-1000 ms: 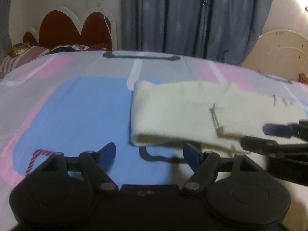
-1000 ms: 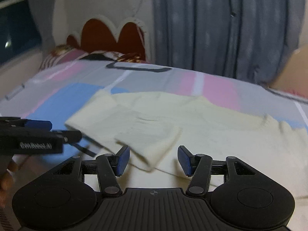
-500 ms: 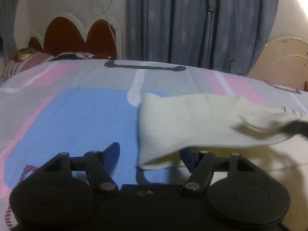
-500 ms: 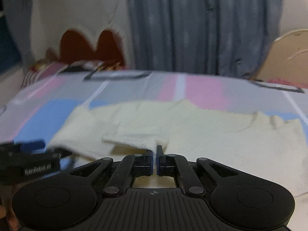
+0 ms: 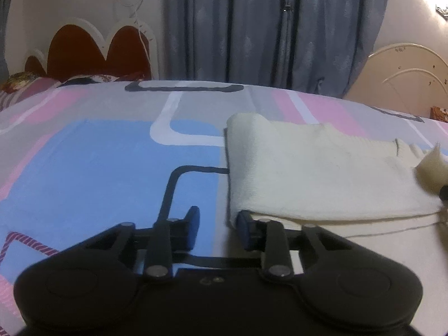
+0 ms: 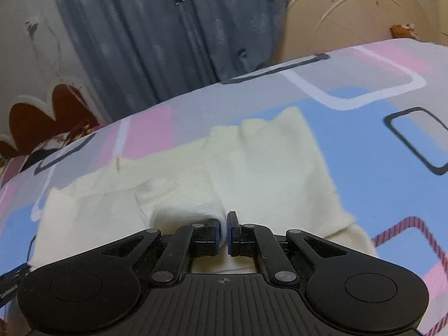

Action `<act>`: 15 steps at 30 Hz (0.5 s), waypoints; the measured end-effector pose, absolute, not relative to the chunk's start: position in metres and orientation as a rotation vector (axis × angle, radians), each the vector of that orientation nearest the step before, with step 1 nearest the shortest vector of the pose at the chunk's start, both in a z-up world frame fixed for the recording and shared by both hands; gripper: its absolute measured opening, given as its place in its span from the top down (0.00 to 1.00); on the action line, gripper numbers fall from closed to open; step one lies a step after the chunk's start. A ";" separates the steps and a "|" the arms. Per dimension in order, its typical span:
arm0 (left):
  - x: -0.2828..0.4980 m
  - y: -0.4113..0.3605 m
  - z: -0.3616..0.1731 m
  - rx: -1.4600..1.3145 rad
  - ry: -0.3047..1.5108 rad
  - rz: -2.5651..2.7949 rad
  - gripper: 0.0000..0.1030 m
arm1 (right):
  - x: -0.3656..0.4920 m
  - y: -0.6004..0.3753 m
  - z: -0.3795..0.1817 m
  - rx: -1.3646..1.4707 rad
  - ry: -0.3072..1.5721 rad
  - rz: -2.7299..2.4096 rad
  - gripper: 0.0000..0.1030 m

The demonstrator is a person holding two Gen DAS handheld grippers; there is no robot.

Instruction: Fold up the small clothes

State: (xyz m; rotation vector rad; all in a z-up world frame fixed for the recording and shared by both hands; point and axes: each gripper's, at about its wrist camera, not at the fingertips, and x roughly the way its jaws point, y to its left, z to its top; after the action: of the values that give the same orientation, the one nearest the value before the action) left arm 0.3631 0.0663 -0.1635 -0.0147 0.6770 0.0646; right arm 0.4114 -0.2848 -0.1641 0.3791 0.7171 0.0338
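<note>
A cream knit garment [image 5: 322,173] lies flat on the patterned bedsheet [image 5: 98,168]. My left gripper [image 5: 218,221] sits at the garment's near left corner with its jaws closing. The folded edge rests on the right finger [image 5: 243,224]; only sheet shows in the gap, and the pads do not press on cloth. In the right wrist view the garment [image 6: 266,168] spreads ahead. My right gripper [image 6: 224,232] is shut on a bunched sleeve fold [image 6: 184,204], lifted over the body of the garment. That raised sleeve end [image 5: 431,168] shows at the left wrist view's right edge.
A red and white headboard [image 5: 98,53] with pillows [image 5: 28,86] stands at the far left. Blue-grey curtains [image 5: 266,28] hang behind the bed. A cream curved bed frame [image 5: 403,78] stands at the far right. The bedsheet [image 6: 378,154] extends to the right of the garment.
My right gripper shut on the sleeve and swept it rightward across the garment while rolling. My left gripper edged up to the garment's left corner and its jaws narrowed.
</note>
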 end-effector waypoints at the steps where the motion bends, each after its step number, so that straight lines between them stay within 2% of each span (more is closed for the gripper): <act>1: 0.363 0.065 -0.163 -0.017 0.678 0.060 0.79 | 0.411 -0.285 -0.163 0.390 0.717 0.047 0.98; 4: 0.363 0.062 -0.161 -0.020 0.672 0.050 0.85 | 0.409 -0.287 -0.161 0.385 0.710 0.039 0.98; 12: 0.363 0.052 -0.157 0.019 0.649 0.039 0.86 | 0.405 -0.307 -0.163 0.440 0.711 0.041 0.95; 14: 0.363 0.050 -0.156 0.027 0.649 0.036 0.86 | 0.405 -0.310 -0.163 0.448 0.717 0.035 0.74; 15: 0.363 0.050 -0.156 0.028 0.649 0.035 0.86 | 0.403 -0.313 -0.163 0.465 0.707 0.033 0.45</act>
State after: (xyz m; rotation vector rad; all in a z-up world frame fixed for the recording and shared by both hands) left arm 0.3633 0.0498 -0.1555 0.0281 0.6495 0.0347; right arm 0.4035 -0.3126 -0.1630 0.4654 0.7074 0.0332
